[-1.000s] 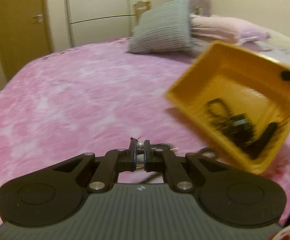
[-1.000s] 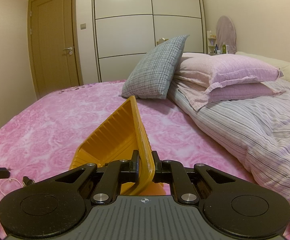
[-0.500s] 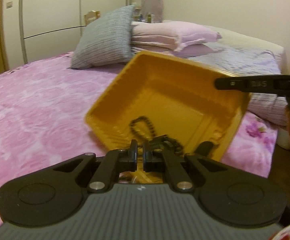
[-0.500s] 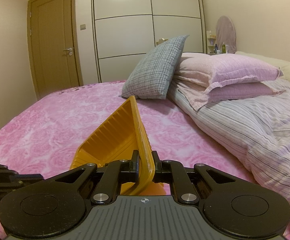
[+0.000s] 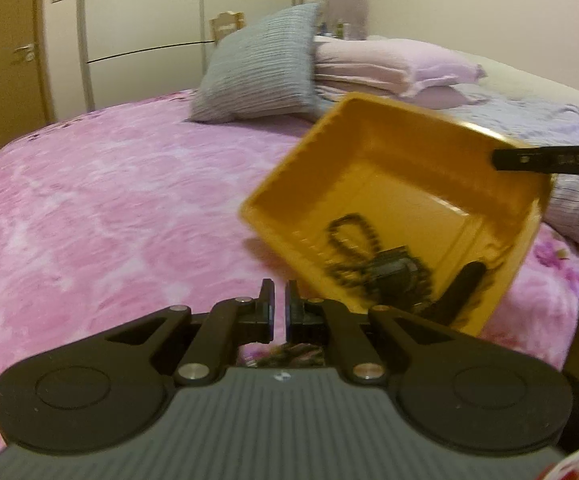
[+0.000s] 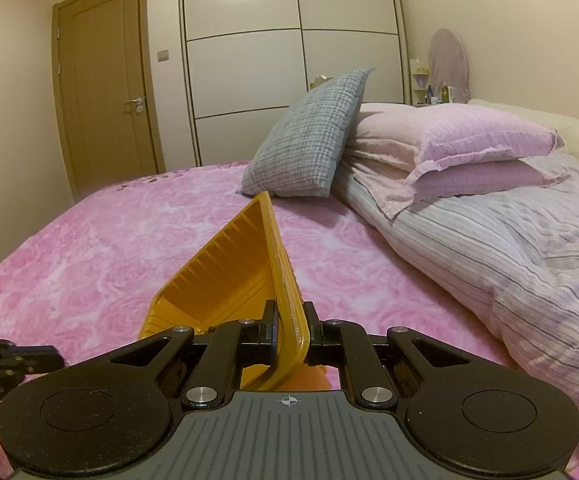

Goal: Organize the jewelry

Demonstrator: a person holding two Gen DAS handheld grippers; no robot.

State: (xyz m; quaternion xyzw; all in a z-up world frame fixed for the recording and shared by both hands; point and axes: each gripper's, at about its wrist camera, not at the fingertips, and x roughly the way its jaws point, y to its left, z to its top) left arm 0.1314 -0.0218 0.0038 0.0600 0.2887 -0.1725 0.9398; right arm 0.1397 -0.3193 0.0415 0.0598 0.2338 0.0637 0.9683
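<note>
A yellow plastic tray (image 5: 401, 184) hangs tilted over the pink bed. My right gripper (image 6: 289, 330) is shut on its rim, and one of its fingers (image 5: 545, 159) shows black at the tray's far edge in the left wrist view. Inside the tray (image 6: 225, 276) lie a dark chain (image 5: 351, 236), a dark tangled piece (image 5: 395, 270) and a black bar (image 5: 463, 284). My left gripper (image 5: 279, 306) hovers just left of the tray's low corner, shut, with nothing between its pads. Some dark jewelry (image 5: 293, 350) lies on the cover beneath it.
The pink floral bed cover (image 5: 109, 220) stretches left and ahead. A grey cushion (image 5: 257, 76) leans on pink pillows (image 5: 393, 64) at the head. A striped duvet (image 6: 489, 256) lies to the right. Wardrobe (image 6: 289, 60) and door (image 6: 101, 92) stand beyond.
My left gripper swung right over the tray, then back left. The small bead piece pinched between its pads a second ago is no longer there. The right gripper and tray stayed still.
</note>
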